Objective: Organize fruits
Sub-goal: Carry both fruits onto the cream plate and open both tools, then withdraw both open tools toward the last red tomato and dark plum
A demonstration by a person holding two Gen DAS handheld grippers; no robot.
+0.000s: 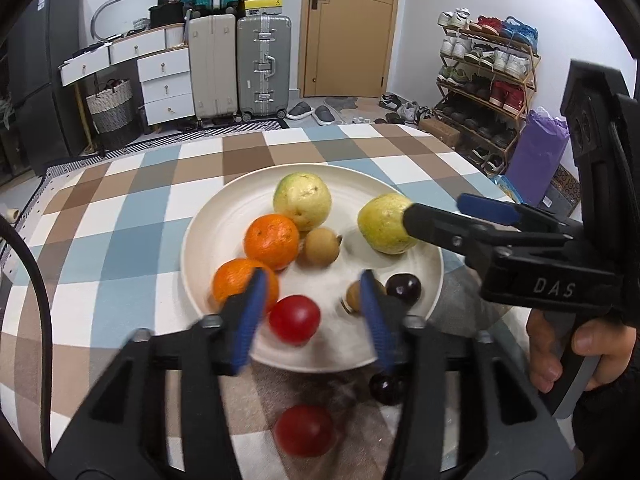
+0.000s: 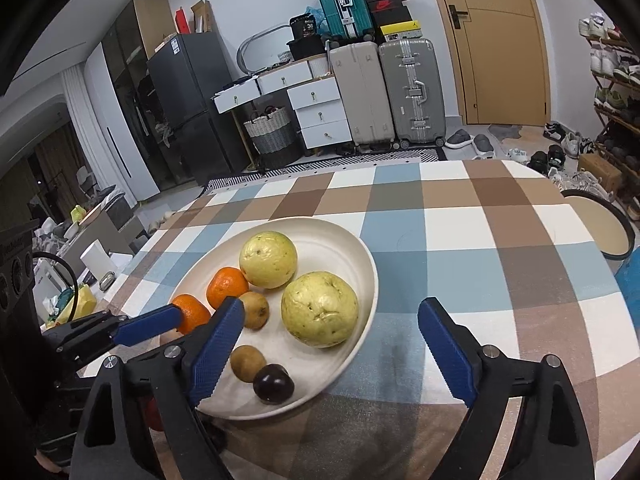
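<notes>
A white plate [image 1: 200,240] on the checked tablecloth holds two yellow-green guavas [image 1: 303,199], two oranges [image 1: 272,241], two brown longans [image 1: 322,247], a dark plum [image 1: 404,289] and a red tomato [image 1: 294,319]. A second red tomato [image 1: 304,430] and a dark plum [image 1: 384,389] lie on the cloth in front of the plate. My left gripper [image 1: 312,312] is open over the plate's near edge, the tomato between its fingers. My right gripper [image 2: 332,344] is open around the near guava [image 2: 319,309], apart from it. The plate [image 2: 360,256] shows in the right wrist view too.
The table's far edge faces suitcases [image 1: 262,66], white drawers [image 1: 166,76] and a door. A shoe rack [image 1: 486,76] stands to the right. A round tray [image 2: 600,224] sits off the table's right edge. The cloth right of the plate [image 2: 500,272] is bare.
</notes>
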